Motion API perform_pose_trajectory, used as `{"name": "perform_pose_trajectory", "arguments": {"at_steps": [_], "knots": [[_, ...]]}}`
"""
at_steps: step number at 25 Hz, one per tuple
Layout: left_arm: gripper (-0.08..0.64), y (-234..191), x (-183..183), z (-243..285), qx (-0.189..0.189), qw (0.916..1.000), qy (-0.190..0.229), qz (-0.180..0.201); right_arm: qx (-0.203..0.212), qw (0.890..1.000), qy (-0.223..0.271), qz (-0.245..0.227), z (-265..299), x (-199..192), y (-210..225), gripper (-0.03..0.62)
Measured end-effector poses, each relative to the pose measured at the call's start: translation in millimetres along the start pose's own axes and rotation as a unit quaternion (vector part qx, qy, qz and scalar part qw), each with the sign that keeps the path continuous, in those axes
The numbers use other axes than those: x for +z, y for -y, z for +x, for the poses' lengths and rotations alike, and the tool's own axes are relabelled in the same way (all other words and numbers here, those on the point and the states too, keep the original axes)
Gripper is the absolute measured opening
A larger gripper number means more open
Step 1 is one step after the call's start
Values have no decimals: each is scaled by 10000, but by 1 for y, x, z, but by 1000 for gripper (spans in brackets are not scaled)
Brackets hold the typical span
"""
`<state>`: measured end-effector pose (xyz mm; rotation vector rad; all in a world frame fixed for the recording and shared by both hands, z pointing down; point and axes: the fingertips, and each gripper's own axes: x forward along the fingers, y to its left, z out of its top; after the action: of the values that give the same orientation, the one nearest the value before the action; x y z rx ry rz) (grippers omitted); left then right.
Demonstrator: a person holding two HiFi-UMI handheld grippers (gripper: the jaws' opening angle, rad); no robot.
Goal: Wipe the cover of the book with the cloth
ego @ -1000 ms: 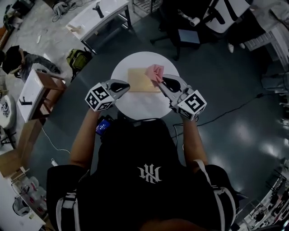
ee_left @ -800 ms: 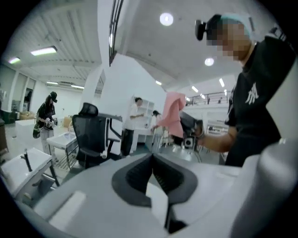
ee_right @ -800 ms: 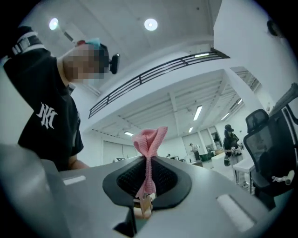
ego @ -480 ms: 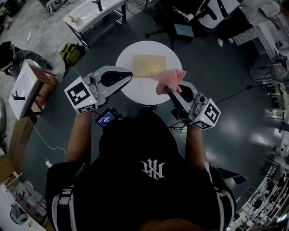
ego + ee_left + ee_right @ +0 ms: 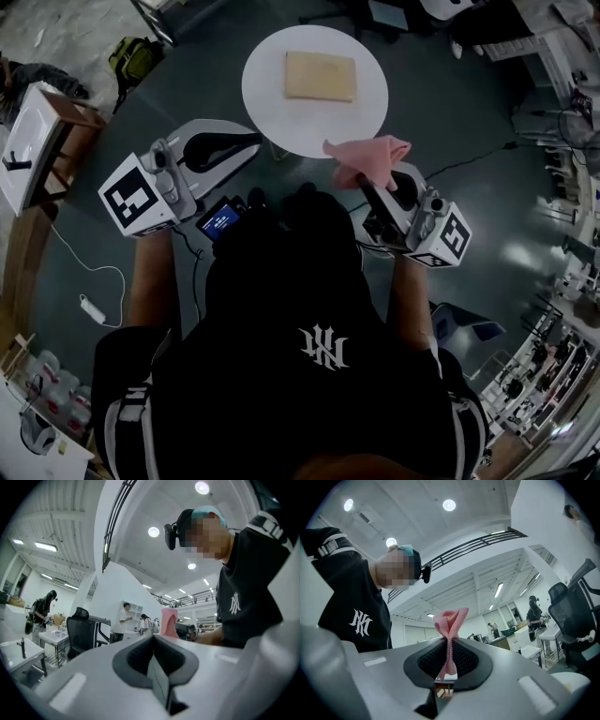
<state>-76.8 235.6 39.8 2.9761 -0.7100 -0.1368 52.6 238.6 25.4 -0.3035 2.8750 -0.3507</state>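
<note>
– So, what sits closest at the bottom of the head view?

– Only the person's black shirt with its white emblem. Just above it, the left gripper reaches towards the right of the frame, its marker cube at the left. In its own view the left gripper has its jaws pressed together with nothing between them.

– And the other one?

– At the centre right, the right gripper points up and to the left. Its jaws are clamped on a pink knitted cloth. The right gripper view shows that cloth pinched into a narrow strip between the pads and flaring out in a bunch past the tips.

– Where is the cloth against the table?

– It is held by the lower rim of the round white table, mostly over the dark floor.

– And the book?

– Farther up, a flat tan rectangular book lies cover-up on the upper half of the table. Its long axis runs left to right across the frame, dipping slightly to the right. It is well apart from the cloth and from both grippers.
</note>
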Motion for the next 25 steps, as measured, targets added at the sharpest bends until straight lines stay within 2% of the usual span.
{"name": "perform_pose_trajectory", "arguments": {"at_steps": [4,9,14,18,21,25], "knots": [[3,63,-38,-14,9,9991,-294,-289,179,9997,-155,-27,-18,-18,-51,25],[3,118,-65,-7,-137,9960,-600,-648,395,9990,-187,-9,-36,-37,-74,25],[3,176,-61,23,-100,9967,-644,-485,475,9988,-37,-112,-86,-30,-110,23],[3,232,-59,61,-240,9962,-808,-237,267,9993,216,-125,-148,-22,-132,23],[3,276,-64,80,-369,9947,-937,-217,55,9990,435,-19,-191,-18,-153,23],[3,348,-68,104,-441,9936,-1026,-142,79,9983,570,19,-251,-14,-199,22]]}}
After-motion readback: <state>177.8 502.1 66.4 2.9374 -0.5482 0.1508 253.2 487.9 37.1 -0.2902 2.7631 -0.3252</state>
